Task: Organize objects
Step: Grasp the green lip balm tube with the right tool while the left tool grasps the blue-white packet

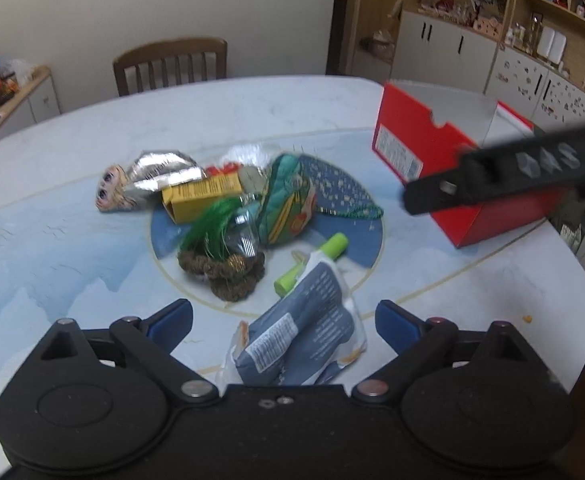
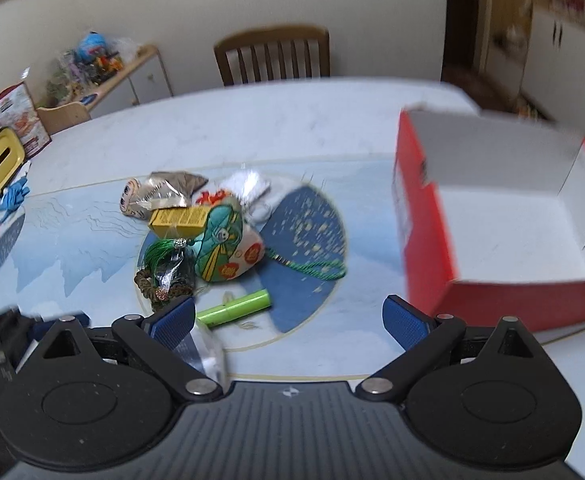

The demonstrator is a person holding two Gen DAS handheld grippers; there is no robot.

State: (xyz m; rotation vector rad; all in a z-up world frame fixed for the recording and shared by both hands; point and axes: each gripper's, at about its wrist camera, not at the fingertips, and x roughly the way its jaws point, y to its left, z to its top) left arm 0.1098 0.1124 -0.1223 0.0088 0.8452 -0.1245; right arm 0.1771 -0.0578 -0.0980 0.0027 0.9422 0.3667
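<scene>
On the round blue-and-white table (image 1: 252,108) in front of me a small heap of things lies near the middle: a yellow carton (image 1: 202,196), a silver foil packet (image 1: 160,172) resting against a little doll-faced pouch (image 1: 112,196), a green embroidered sachet (image 1: 288,204) with a green cord trailing off to its right, a green tassel (image 1: 208,224) above a coil of brown braided cord (image 1: 220,270), and a lime-green tube (image 1: 312,262) lying apart, just nearer to me. My left gripper (image 1: 284,322) hangs low over the table with its blue pads spread wide, and a grey-blue plastic packet (image 1: 304,328) lies on the table between them, touching neither that I can see. My right gripper (image 2: 288,318) is also spread wide and holds nothing; the lime-green tube lies just beyond its left pad. To the right stands the open red box (image 2: 424,216), white inside, with nothing visible in it. A wooden chair (image 1: 170,64) stands at the far edge.
</scene>
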